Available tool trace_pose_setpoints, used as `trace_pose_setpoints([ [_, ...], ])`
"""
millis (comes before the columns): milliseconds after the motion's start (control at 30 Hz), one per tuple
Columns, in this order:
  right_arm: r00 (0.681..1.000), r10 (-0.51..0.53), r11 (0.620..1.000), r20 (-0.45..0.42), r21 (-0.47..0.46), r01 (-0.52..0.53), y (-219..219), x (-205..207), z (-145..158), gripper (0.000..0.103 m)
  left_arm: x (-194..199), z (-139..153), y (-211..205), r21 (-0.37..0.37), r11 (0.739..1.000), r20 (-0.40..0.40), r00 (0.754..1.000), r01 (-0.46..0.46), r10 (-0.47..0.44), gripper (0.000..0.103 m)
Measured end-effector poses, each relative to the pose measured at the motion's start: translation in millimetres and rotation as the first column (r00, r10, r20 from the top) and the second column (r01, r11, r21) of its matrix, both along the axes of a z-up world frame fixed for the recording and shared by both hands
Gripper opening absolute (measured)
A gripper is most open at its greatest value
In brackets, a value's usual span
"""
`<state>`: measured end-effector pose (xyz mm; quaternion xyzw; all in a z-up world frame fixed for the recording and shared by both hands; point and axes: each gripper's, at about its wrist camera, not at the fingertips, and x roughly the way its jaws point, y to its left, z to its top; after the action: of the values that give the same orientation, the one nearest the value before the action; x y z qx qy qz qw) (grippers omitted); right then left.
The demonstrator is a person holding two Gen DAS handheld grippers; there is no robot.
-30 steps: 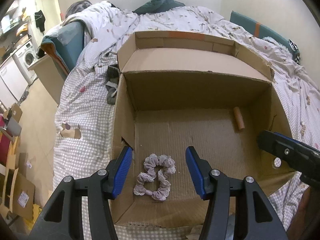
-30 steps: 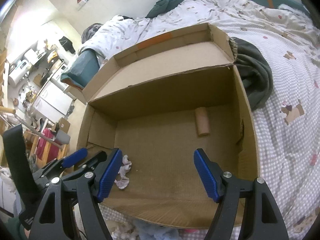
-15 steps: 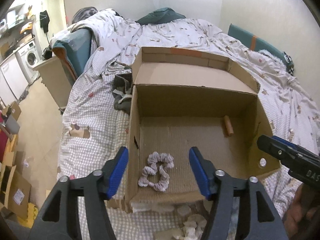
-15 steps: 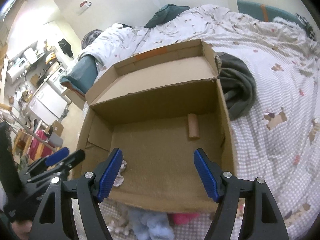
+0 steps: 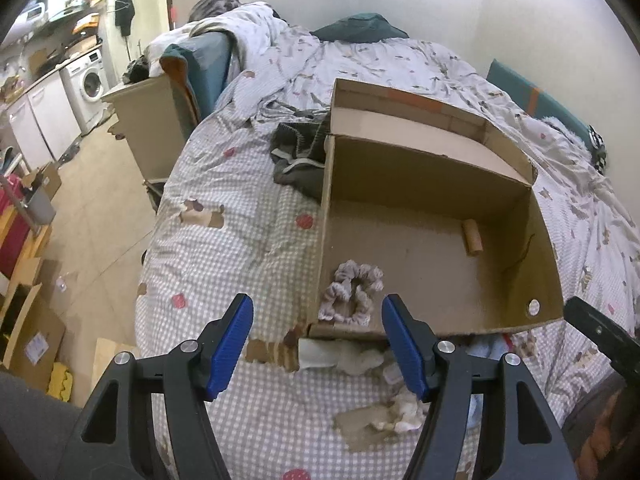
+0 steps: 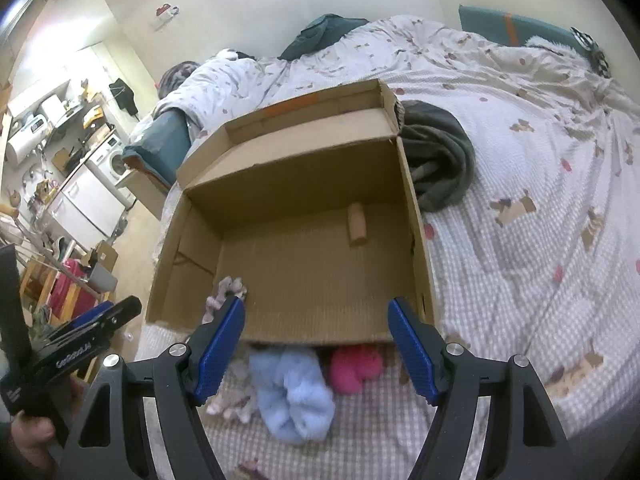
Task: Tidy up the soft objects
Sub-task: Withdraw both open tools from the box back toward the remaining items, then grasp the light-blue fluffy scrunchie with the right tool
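Both claws, left (image 5: 316, 344) and right (image 6: 316, 348), hang spread and empty, pulled back from the open brown cardboard box (image 5: 436, 184), the left's jaws just widened off the pale ruffled fabric scrunchie (image 5: 352, 292) at the box's seven o'clock corner, so one soft item seems stowed.

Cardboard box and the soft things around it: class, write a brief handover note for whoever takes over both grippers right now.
Left gripper: open, empty, jaws just widened.
Right gripper: open, empty.
Cardboard box sits on the bed. Inside: a pale scrunchie in the near corner and a cardboard tube toward the back.
Done: scrunchie is in the box.
Left: a light blue soft item, a pink soft item and pale soft pieces lie on the bed in front of the box; they probably go in next.
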<state>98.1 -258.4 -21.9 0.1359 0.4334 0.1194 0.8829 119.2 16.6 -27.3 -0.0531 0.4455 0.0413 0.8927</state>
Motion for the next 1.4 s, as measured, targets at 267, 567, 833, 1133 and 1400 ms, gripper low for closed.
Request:
trace_pose_setpoints([
  [267, 0.999, -0.041, 0.998, -0.035, 0.045, 0.042, -10.7, -27.9, -1.4, 0.078, -16.4, -4.9, -0.2, -0.005, 1.000, -0.055, 0.998, 0.005, -0.005, 0.064],
  [567, 0.990, 0.007, 0.996, -0.143, 0.092, 0.006, -4.9, -27.2, -19.1, 0.078, -13.8, -28.0, 26.8, -0.013, 0.989, -0.155, 0.978, -0.145, 0.141, 0.064],
  [833, 0.954, 0.064, 0.998, -0.291, 0.021, -0.061, 16.7, -6.2, -59.1, 0.078, -5.1, -47.9, 33.3, -0.082, 0.980, -0.240, 0.958, -0.184, 0.159, 0.064],
  [1133, 0.935, 0.140, 0.988, -0.326, -0.008, -0.151, 42.3, 0.1, -75.8, 0.054, 0.8, -85.9, 2.0, -0.155, 0.986, -0.401, 0.916, -0.056, -0.011, 0.053],
  [1400, 0.947, 0.157, 0.985, -0.278, -0.022, -0.170, 43.6, -3.6, -66.7, 0.016, 6.4, -107.3, 0.5, -0.231, 0.969, -0.467, 0.884, -0.087, -0.032, 0.037],
])
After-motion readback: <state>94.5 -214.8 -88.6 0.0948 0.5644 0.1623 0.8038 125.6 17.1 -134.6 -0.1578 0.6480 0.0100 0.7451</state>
